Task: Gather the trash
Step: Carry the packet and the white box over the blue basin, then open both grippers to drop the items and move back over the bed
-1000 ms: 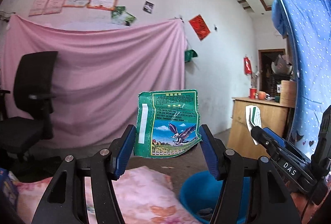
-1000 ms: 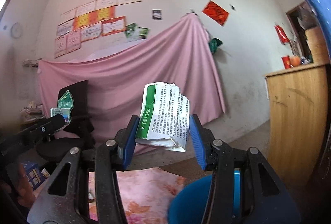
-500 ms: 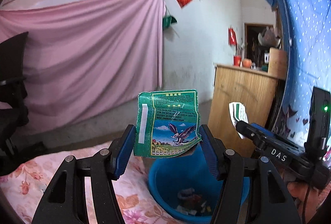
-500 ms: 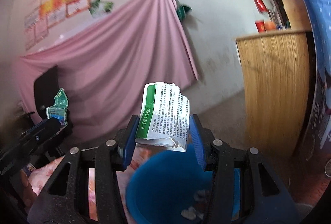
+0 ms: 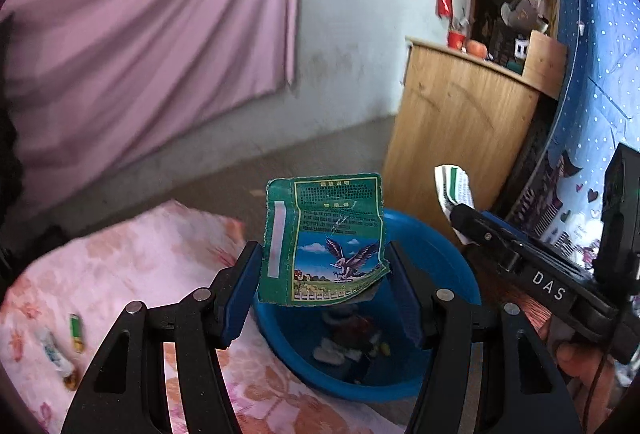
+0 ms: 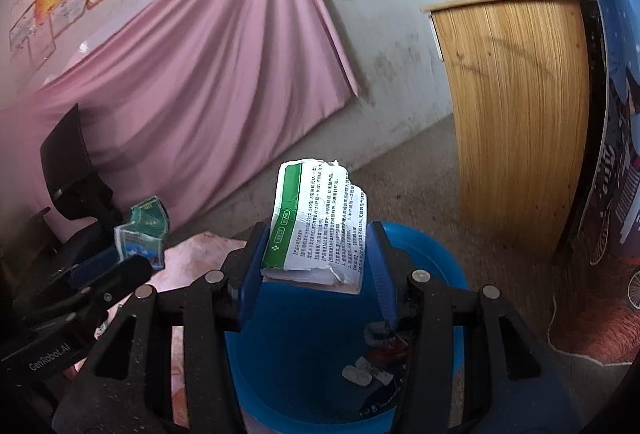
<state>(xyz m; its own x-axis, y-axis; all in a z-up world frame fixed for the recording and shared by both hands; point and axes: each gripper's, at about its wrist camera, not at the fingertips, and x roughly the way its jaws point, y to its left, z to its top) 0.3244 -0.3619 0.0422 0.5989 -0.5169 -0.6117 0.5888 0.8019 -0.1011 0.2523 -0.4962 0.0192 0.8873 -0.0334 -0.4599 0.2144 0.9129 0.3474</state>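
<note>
My left gripper (image 5: 324,266) is shut on a green packet with an eagle picture (image 5: 324,240), held upright over the near rim of a blue basin (image 5: 452,274). In the right wrist view the right gripper (image 6: 316,250) is shut on a torn white and green printed carton (image 6: 320,222), also above the blue basin (image 6: 296,354). Several scraps of trash lie in the basin's bottom (image 6: 376,362). Each gripper shows in the other's view: the right one with its carton (image 5: 454,185) at the right, the left one with its packet (image 6: 142,230) at the left.
A pink floral cloth (image 5: 120,274) covers the surface left of the basin, with a small green lighter (image 5: 76,332) and a wrapper (image 5: 54,356) on it. A wooden counter (image 6: 516,113) stands at the right, a black chair (image 6: 72,169) at the left, a pink sheet behind.
Both grippers have tipped downward and come in over the blue basin, which now fills the lower part of each view. Each still holds its piece of trash.
</note>
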